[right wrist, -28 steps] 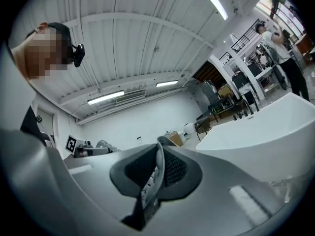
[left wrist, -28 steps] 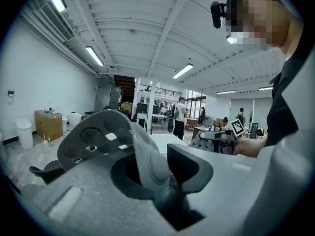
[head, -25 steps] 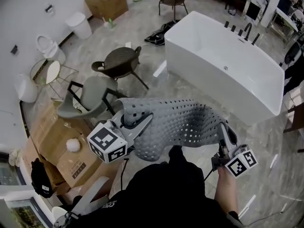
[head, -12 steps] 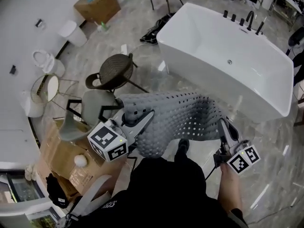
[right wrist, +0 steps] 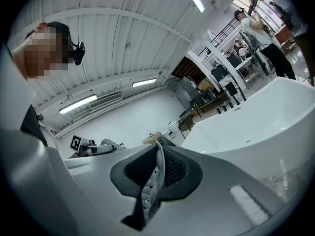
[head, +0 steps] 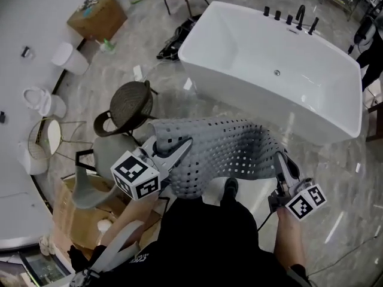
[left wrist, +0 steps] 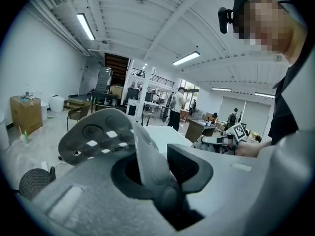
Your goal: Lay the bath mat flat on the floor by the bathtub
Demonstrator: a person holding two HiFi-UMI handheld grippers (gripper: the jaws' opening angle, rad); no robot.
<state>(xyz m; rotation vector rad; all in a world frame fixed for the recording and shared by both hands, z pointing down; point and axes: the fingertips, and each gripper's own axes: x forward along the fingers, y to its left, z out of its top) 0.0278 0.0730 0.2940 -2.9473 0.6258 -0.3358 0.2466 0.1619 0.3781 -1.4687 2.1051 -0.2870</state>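
Grey perforated bath mat [head: 224, 151]: held aloft near the white bathtub [head: 263, 52]. One edge is clamped by the left gripper [head: 181, 150], the opposite edge by the right gripper [head: 280, 159].

Both arms are held out in front of the torso and set apart. The left tongs [head: 181, 150] are at the head view's left and the right tongs [head: 280, 159] at its right.

Left tongs: slant up and rightward in the head view, marker cube nearest the body. The jaws are clamped on a thick, folded edge of the bath mat [head: 230, 148].

Right tongs: point up the frame, leaning slightly left. The jaws are almost together, pinching a thin edge of the mat.

The right hand [head: 288, 223] grips below its cube, forearm bare. The left forearm [head: 122, 223] shows partly beneath its cube.
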